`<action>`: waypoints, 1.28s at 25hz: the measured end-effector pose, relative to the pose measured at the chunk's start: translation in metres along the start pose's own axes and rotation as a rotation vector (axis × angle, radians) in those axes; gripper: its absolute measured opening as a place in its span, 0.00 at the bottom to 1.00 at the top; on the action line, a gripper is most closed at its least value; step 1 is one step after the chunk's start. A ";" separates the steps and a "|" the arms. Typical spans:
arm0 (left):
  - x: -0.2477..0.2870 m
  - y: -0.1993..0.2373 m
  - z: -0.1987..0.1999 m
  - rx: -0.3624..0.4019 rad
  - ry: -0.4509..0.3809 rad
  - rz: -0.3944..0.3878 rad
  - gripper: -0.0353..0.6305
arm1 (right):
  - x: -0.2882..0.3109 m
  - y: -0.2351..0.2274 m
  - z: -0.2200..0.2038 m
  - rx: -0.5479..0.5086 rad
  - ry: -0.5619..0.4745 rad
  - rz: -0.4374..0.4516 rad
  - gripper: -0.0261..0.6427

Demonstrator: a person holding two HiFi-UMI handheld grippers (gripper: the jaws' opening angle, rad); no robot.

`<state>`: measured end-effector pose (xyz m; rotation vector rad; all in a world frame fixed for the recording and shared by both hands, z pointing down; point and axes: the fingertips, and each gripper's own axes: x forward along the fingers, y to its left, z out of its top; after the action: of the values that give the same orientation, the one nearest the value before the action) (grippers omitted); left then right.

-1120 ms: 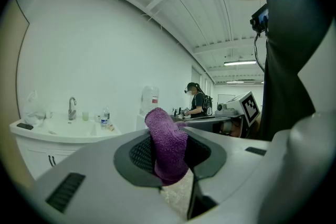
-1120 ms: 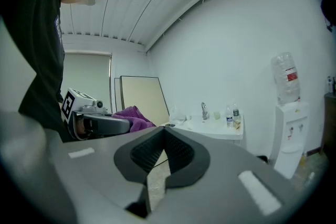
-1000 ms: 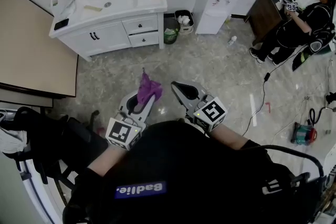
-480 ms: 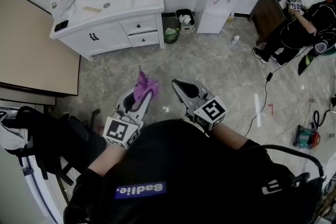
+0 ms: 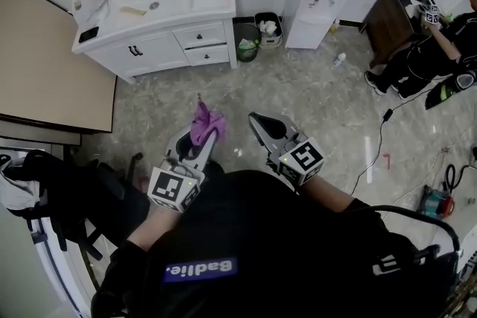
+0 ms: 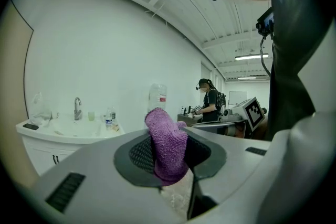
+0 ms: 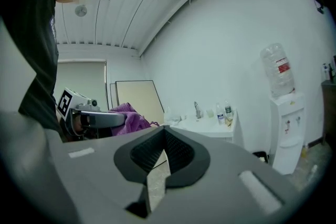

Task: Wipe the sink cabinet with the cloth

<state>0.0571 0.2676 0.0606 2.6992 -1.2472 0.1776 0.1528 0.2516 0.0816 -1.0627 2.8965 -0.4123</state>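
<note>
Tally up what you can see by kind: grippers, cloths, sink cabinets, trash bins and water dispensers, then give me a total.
Grippers: 2, the left gripper and the right gripper
Cloth: 1, purple, held in the left gripper
Sink cabinet: 1
Trash bins: 2
Water dispenser: 1
Total: 7

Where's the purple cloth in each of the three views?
Head view: cloth left of centre, in the left tongs.
Left gripper view: dead centre, pinched between the jaws.
Right gripper view: low, left of centre.
Shared landmark: the sink cabinet, seen in all three.
</note>
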 end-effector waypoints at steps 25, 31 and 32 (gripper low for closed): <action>0.101 0.312 -0.010 -0.076 0.033 -0.175 0.22 | 0.304 -0.075 0.003 -0.024 0.107 -0.157 0.04; 0.117 0.323 -0.021 -0.083 0.072 -0.144 0.22 | 0.316 -0.093 0.004 0.000 0.105 -0.127 0.04; 0.121 0.323 -0.024 -0.079 0.073 -0.134 0.22 | 0.316 -0.098 0.001 0.004 0.109 -0.120 0.04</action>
<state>-0.1123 -0.0244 0.1366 2.6712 -1.0278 0.2033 -0.0272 -0.0225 0.1259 -1.2566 2.9321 -0.4951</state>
